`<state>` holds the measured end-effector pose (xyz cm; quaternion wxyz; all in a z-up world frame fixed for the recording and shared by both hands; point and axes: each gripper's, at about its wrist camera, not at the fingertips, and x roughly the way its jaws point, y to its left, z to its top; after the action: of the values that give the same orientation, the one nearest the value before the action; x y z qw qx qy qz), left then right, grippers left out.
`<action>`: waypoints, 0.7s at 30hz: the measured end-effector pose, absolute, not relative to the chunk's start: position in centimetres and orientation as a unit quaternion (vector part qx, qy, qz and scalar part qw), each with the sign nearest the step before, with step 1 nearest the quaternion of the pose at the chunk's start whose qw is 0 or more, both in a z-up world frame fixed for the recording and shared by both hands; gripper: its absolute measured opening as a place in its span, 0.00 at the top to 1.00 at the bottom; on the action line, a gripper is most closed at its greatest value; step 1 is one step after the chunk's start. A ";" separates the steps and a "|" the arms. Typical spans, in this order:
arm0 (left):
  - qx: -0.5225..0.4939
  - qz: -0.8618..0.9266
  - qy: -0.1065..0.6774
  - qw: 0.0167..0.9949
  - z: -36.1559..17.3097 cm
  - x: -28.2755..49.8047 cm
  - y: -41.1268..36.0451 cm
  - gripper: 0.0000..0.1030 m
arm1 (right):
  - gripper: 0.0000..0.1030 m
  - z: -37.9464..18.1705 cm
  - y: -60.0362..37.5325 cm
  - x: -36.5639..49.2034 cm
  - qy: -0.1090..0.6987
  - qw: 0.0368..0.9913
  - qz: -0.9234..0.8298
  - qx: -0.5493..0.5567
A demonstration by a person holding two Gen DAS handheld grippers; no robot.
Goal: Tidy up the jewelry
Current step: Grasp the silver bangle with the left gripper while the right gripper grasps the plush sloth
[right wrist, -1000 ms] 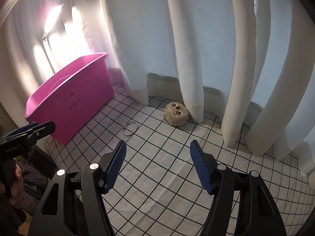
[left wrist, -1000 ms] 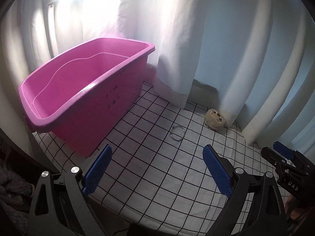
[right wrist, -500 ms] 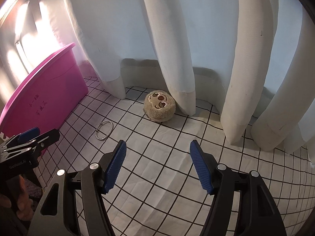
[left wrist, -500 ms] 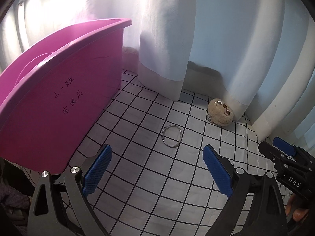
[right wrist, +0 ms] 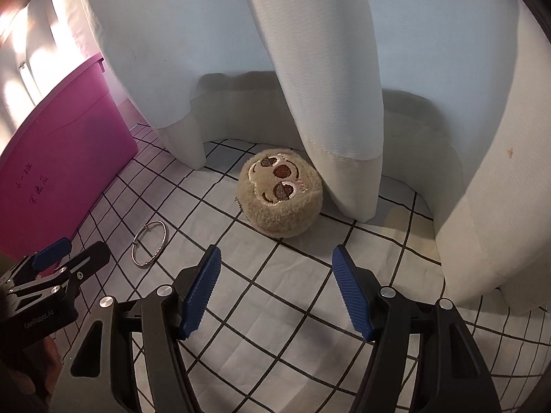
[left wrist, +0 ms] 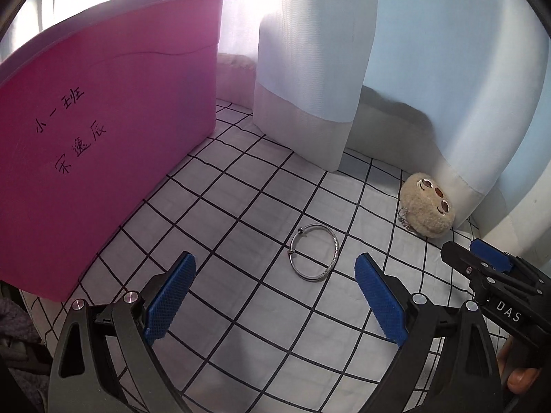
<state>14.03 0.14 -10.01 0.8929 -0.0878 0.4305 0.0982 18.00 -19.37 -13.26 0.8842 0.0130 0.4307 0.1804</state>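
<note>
On the white black-gridded cloth (left wrist: 241, 309), the thin silver bangle (left wrist: 314, 252) lies flat just ahead of my left gripper (left wrist: 273, 296), whose 2 blue fingers stand wide apart, empty. My right gripper (right wrist: 273, 289), likewise wide and empty, faces the round tan plush pouch (right wrist: 280, 194), which perhaps touches the pale curtain (right wrist: 330, 69). A magenta plastic bin (left wrist: 103, 144) stands left.

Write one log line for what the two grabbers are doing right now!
left gripper: open, above bracelet | right gripper: open, facing plush pouch | nothing held

Bangle (left wrist: 314, 252) lies on the cloth (left wrist: 261, 337) between tub (left wrist: 103, 158) and plush pouch (left wrist: 428, 208).
</note>
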 end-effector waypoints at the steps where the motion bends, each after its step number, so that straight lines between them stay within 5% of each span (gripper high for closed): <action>1: -0.084 0.100 0.430 0.893 -10.3 14.1 0.0 0.11 | 0.38 -13.6 -19.3 18.4 0.433 0.882 0.186 0.013; 21: -0.064 0.146 0.434 0.887 -13.8 16.6 -1.5 0.11 | 0.36 -15.5 -17.1 22.9 0.429 0.878 0.211 -0.015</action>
<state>16.62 -1.49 -13.85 0.8866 -0.0645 0.4340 0.1461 22.87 -17.14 -15.47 0.8782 -0.0154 0.4289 0.2111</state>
